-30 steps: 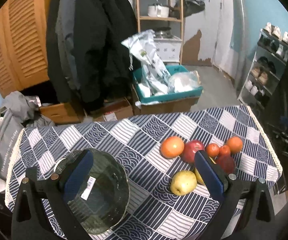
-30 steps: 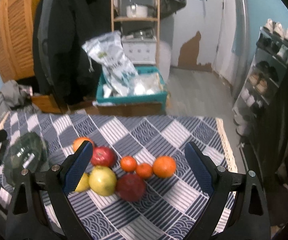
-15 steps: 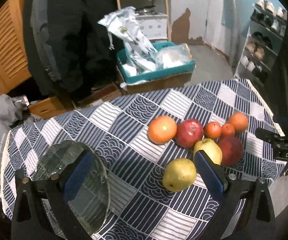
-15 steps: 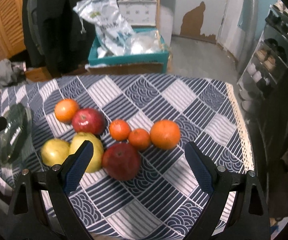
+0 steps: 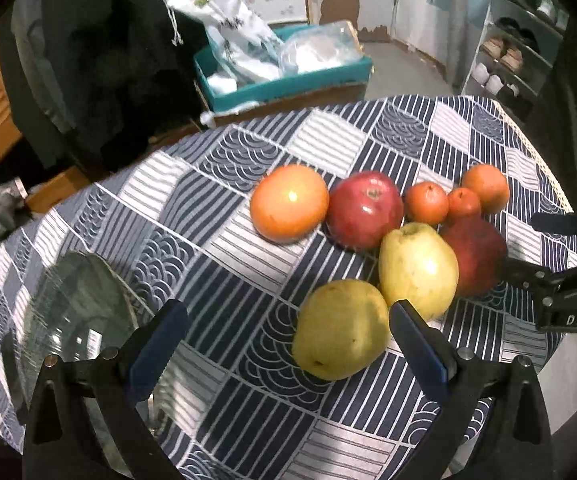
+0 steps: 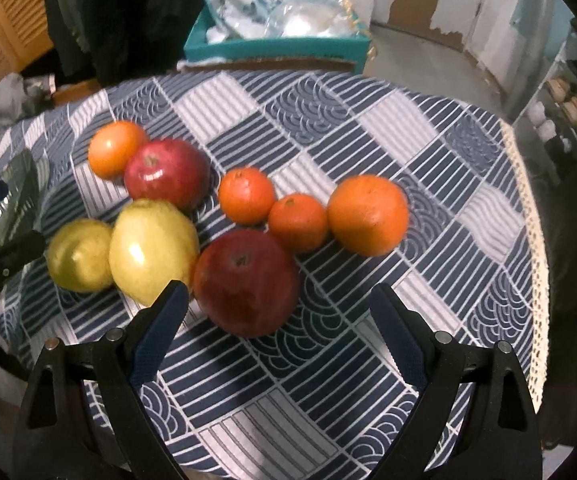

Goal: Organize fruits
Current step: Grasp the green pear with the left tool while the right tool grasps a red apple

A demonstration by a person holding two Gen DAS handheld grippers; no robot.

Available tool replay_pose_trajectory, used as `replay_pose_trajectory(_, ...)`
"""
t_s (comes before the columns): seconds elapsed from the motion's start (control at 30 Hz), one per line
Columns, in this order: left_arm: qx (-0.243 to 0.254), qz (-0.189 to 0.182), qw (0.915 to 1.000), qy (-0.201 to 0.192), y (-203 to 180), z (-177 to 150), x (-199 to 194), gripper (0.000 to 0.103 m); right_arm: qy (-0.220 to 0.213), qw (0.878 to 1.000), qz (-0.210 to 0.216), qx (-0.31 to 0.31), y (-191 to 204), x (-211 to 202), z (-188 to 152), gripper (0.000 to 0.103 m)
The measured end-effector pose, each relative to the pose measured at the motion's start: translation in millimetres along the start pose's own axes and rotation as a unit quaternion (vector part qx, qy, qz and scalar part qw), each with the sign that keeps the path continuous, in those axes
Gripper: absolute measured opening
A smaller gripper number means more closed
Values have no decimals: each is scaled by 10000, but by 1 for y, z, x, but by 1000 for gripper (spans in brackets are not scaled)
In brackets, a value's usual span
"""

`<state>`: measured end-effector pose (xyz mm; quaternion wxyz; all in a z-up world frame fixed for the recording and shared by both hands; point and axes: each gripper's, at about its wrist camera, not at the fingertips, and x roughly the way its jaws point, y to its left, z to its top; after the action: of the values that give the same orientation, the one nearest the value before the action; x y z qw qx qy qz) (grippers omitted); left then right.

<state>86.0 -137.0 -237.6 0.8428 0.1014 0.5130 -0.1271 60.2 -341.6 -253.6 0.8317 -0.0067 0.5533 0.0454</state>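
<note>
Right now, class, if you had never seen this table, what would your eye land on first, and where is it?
The fruit huddled mid-table on the blue patterned cloth: two red apples, two yellow pears, four oranges. A glass bowl sits apart at the left edge. Both tongs are open and empty, the right tongs over the nearer apple, the left tongs beside a pear.

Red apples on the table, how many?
2. One red apple sits beside the big orange at the cluster's far left; the darker apple lies nearest the right tongs. None appear hidden.
</note>
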Motion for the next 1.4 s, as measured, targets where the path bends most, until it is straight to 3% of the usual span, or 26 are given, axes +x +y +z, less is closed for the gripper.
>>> replay_pose_trajectory(0.5, -102, -498, 9975, 488, -3, -5, 40, 101, 456, 9981, 414, -88, 4, 43, -1, 88)
replay_pose_trajectory(0.7, -176, -881, 9933, 730, -3, -6, 53, 91, 509, 9966, 647, 2, -2, 48, -2, 86)
replay_pose_trajectory(0.83, -80, -1069, 9895, 972, -6, -12, 65, 85, 573, 9947, 858, -7, -2, 47, -1, 74)
replay_pose_trajectory(1.07, -2, -1178, 9887, 923, -9, -10, 66, 77, 596, 9917, 1122, 172, -9, 52, 0, 74)
replay_pose_trajectory(1.17, -12, -1347, 9865, 929, -8, -10, 65, 69, 620, 9894, 1294, 237, -12, 54, 0, 74)
replay_pose_trajectory(1.4, 95, -1027, 9916, 781, -13, -13, 58, 68, 434, 9938, 1015, 145, -6, 45, -4, 73)
